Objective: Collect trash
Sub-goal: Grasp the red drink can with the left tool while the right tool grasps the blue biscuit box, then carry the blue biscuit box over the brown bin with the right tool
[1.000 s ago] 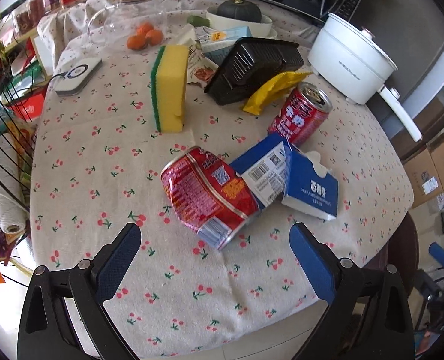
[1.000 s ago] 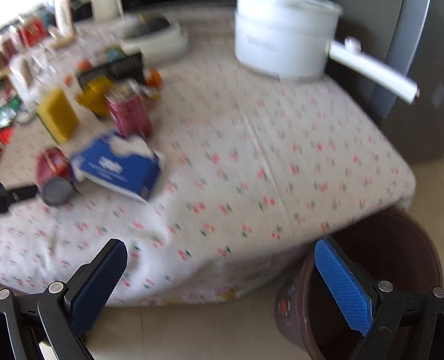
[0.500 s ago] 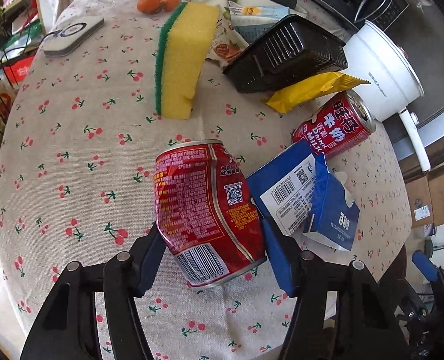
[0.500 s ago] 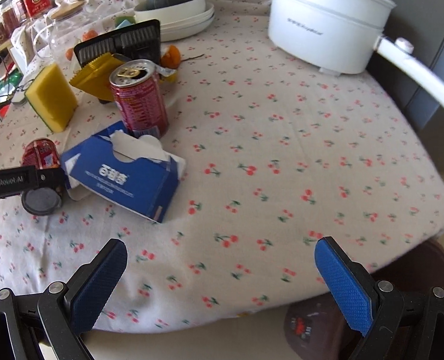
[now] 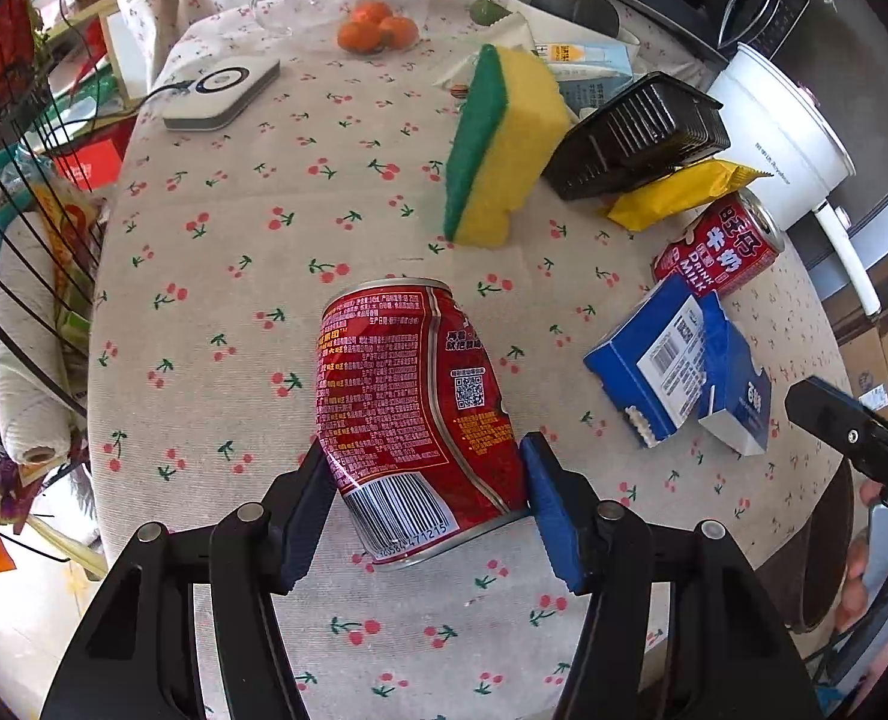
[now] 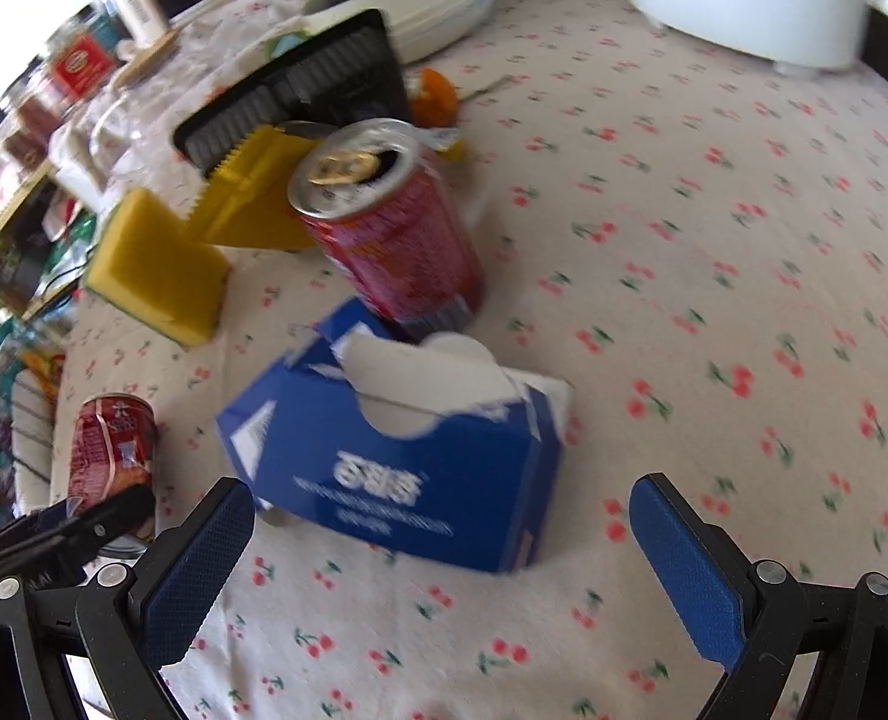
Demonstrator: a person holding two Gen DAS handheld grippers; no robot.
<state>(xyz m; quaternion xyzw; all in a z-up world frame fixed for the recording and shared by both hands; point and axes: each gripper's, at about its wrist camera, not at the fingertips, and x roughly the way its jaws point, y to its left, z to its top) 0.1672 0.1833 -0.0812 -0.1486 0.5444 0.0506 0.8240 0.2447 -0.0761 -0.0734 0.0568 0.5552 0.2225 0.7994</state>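
A dented red can (image 5: pixel 414 408) lies between the blue pads of my left gripper (image 5: pixel 426 462), which is shut on its barcode end. In the right wrist view the same can (image 6: pixel 111 444) shows at the left, low over the cherry-print cloth. A torn blue tissue box (image 6: pixel 408 444) sits just beyond my right gripper (image 6: pixel 441 492), which is open and touches nothing. Behind the box stands an opened red milk can (image 6: pixel 396 228). A yellow wrapper (image 6: pixel 252 198) rests against it.
A yellow-green sponge (image 5: pixel 504 144), a black plastic tray (image 5: pixel 636 132) and a white electric pot (image 5: pixel 774 144) stand further back. Tangerines (image 5: pixel 378 30) and a white device (image 5: pixel 222 90) are at the far side. A wire rack (image 5: pixel 12 240) is left of the table, a brown bin (image 5: pixel 816 552) at its right edge.
My left gripper came down around the dented can and shut on it, then drew it away from the blue box. My right gripper swung from the bin side in over the table toward the box.
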